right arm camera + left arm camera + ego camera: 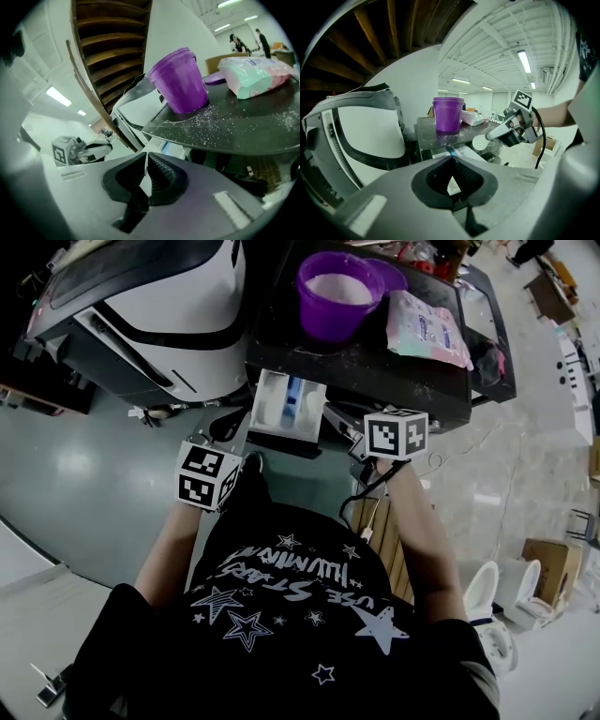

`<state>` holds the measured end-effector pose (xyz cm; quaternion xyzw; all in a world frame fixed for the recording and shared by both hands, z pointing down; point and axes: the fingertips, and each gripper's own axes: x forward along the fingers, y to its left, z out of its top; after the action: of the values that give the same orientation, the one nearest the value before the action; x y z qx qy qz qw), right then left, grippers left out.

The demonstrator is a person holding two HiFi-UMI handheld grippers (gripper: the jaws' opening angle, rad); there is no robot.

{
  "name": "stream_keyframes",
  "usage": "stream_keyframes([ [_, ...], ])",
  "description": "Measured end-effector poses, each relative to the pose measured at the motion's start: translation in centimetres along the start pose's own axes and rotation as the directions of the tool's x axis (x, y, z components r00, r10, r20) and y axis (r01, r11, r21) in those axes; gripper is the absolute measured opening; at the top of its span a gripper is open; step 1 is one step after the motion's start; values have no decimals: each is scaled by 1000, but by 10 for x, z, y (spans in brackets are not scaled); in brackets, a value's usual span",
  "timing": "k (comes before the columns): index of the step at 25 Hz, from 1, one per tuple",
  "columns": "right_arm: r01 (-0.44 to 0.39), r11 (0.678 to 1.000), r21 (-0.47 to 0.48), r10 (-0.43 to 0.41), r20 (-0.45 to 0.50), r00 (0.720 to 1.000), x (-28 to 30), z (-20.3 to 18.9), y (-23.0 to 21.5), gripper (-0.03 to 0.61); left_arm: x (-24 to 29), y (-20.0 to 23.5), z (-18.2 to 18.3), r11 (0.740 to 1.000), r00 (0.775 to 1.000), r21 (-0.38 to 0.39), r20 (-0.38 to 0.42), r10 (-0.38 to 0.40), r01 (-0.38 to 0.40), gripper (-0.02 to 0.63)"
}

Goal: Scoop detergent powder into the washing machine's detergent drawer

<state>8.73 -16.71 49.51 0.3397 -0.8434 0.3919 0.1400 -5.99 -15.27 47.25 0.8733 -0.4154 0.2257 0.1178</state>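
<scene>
A purple bucket (337,292) of white powder stands on the dark table (375,371), with a pink-and-green detergent bag (427,327) to its right. Below the table edge the white detergent drawer (286,409) is pulled out, showing a blue insert. My right gripper (497,135) is shut on the handle of a white scoop (480,142), held just right of the drawer. In the right gripper view the handle shows as a thin white strip (144,180) between the jaws. My left gripper (451,161) is shut and empty, pointing at the drawer from the left.
The white and black washing machine (159,306) fills the upper left. Spilled powder grains lie on the table (234,122) around the bucket (180,82). A wooden pallet (384,540) and cardboard boxes (548,563) sit on the floor to the right.
</scene>
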Motion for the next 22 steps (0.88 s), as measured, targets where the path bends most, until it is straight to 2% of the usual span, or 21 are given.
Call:
stream_keyframes([
  [4, 58, 987, -151, -60, -9, 998, 8, -10, -5, 37, -7, -2, -7, 1000, 1000, 3, -8, -1, 1, 1],
  [11, 94, 945, -313, -104, -17, 994, 20, -25, -8, 37, -13, -8, -16, 1000, 1000, 1, -12, -7, 7, 1],
  [19, 119, 850, -514, -175, -62, 983, 30, -41, -8, 37, -16, -6, -18, 1000, 1000, 12, -15, -14, 14, 1],
  [22, 135, 797, -589, -212, -62, 975, 31, -42, -9, 37, -16, -5, -18, 1000, 1000, 15, -14, -16, 16, 1],
])
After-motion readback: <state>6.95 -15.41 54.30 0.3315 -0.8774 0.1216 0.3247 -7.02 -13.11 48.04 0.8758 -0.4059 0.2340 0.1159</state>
